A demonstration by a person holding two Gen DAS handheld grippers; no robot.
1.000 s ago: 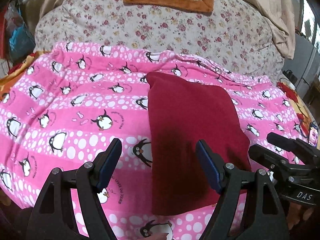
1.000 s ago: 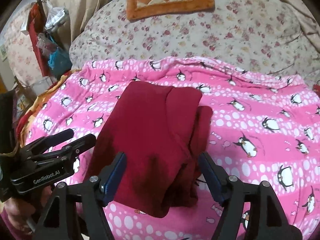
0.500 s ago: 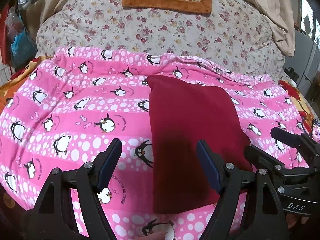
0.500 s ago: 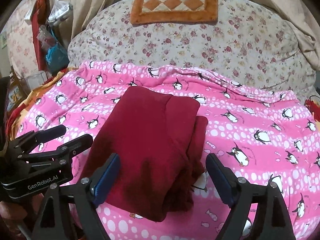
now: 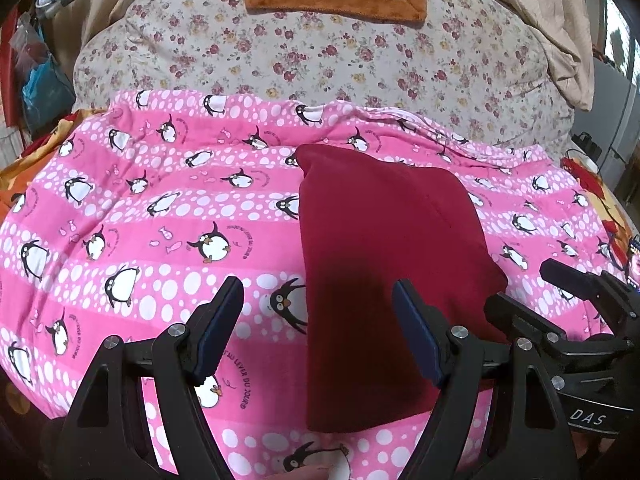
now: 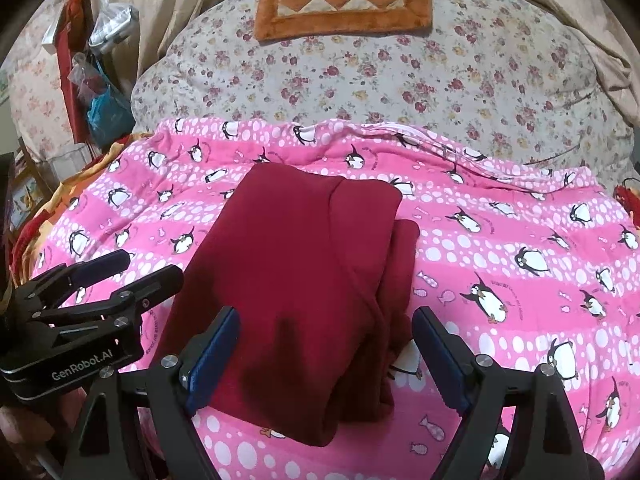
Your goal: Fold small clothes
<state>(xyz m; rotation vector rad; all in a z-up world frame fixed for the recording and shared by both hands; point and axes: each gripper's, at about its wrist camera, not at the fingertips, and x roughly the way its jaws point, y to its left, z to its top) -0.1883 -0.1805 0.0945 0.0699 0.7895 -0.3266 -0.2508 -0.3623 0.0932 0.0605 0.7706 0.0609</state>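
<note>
Both grippers are hanging wide apart and holding nothing: my left gripper (image 5: 318, 326) is hovering over the near left edge of the dark red garment (image 5: 384, 264), and my right gripper (image 6: 326, 354) is hovering over its near end. That garment is lying on the pink penguin blanket (image 5: 140, 208) on the bed, already folded lengthwise into a long rectangle (one layer is poking out along its right side (image 6: 400, 272)). I am judging that the lengthwise folds are done and the crosswise fold is remaining. Next, I am needing each gripper pinching a near corner, catching all layers, then carrying that end to the far one.
</note>
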